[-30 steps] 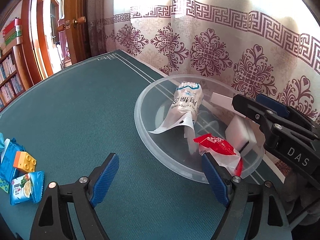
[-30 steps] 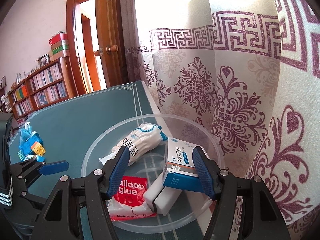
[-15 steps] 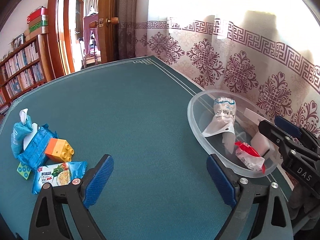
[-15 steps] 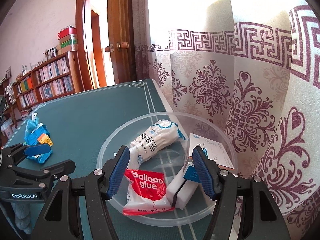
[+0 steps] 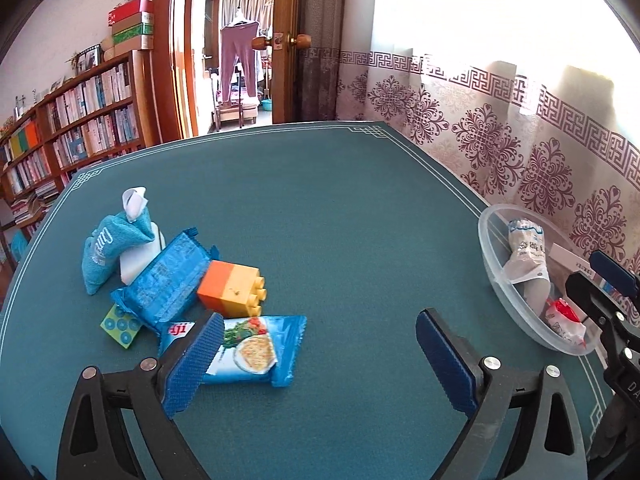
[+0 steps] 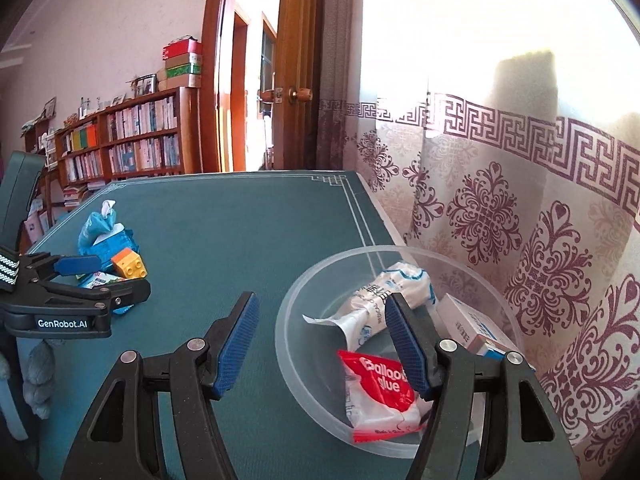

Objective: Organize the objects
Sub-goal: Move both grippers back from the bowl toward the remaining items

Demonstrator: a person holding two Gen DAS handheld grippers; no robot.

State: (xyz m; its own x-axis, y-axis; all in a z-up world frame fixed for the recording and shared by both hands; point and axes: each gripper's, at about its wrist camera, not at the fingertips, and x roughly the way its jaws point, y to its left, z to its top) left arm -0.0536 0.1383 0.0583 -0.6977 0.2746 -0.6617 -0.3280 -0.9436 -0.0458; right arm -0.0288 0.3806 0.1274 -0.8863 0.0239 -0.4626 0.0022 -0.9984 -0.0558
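Observation:
A loose pile lies at the table's left: a blue pouch [image 5: 108, 248], a blue wrapper [image 5: 168, 276], an orange-and-yellow brick [image 5: 232, 288] and a snack packet [image 5: 252, 352]. My left gripper [image 5: 320, 360] hovers just before the pile, jaws opening wide, only bare cloth between them; its left finger overlaps the snack packet. The clear bowl [image 6: 288, 312] holds a red balloon-glue packet [image 6: 380, 392], a cotton-swab bag [image 6: 388, 292] and a white box [image 6: 472, 324]. My right gripper [image 6: 320, 344] is open and empty, straddling the bowl's near rim.
A green table cloth [image 5: 340, 208] covers the table. A patterned curtain [image 6: 540, 240] hangs close behind the bowl along the right edge. Bookshelves [image 5: 80, 128] and an open door [image 5: 288, 60] stand beyond the far edge. A small green card [image 5: 122, 326] lies by the pile.
My left gripper swung left from the bowl to the pile and its jaws widened. My right gripper drew back and left; the white box earlier between its fingers now lies in the bowl.

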